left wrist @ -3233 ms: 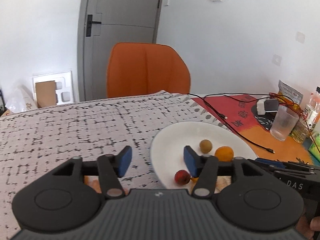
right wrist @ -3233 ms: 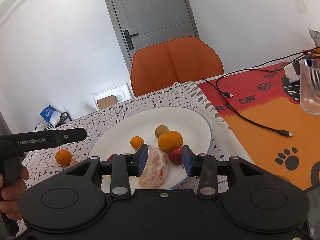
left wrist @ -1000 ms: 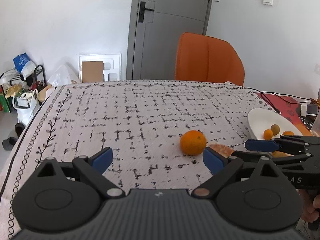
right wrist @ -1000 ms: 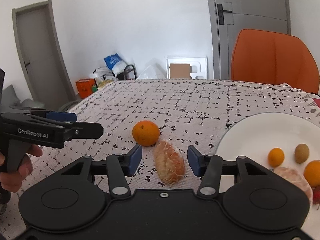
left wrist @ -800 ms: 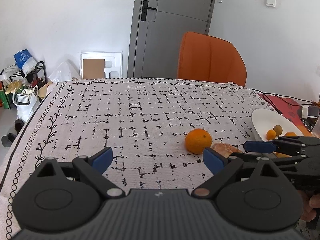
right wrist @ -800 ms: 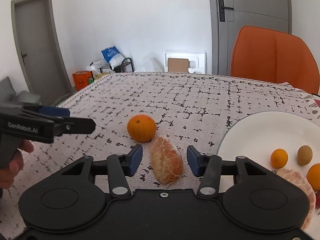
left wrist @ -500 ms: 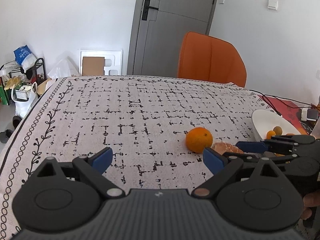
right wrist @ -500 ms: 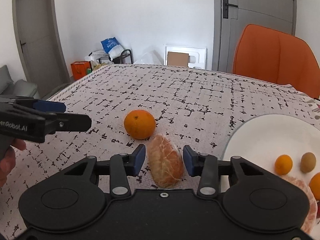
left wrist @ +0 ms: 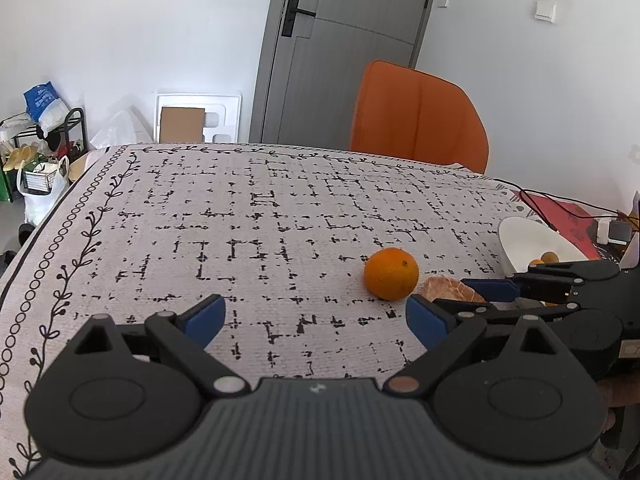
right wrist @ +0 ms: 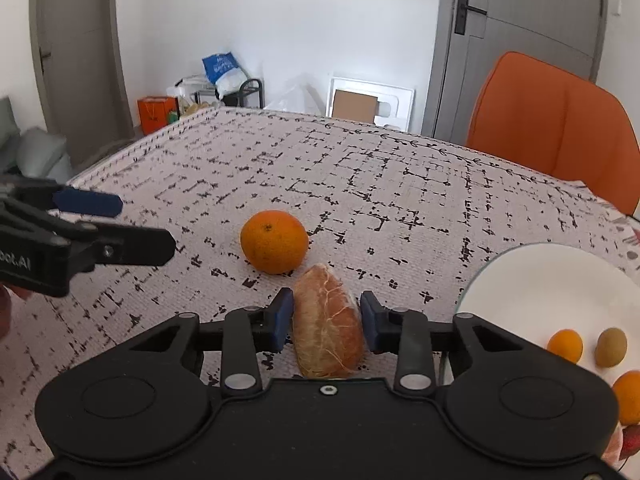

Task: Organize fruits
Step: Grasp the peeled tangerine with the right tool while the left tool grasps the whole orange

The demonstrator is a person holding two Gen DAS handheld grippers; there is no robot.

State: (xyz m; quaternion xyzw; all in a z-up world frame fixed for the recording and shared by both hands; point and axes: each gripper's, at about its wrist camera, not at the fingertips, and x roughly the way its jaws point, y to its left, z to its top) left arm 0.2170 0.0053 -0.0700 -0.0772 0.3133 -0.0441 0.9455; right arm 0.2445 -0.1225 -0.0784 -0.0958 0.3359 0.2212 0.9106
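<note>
low over the tablecloth (right wrist: 400,184), right hand-held gripper (right wrist: 326,322) pinches peeled orange (right wrist: 326,326).

A home dining room — patterned tablecloth (left wrist: 280,216), orange chair (left wrist: 416,116), door (left wrist: 344,52), shoe rack (left wrist: 44,140).

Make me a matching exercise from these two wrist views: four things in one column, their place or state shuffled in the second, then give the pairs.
Things:
1. whole orange
2. peeled orange piece
3. left gripper
4. white plate

Place or state:
A. between the right gripper's closing fingers
B. open, holding nothing
C. loose on the tablecloth, just beyond the peeled piece
D. holding several small fruits

Pairs: 1-C, 2-A, 3-B, 4-D
</note>
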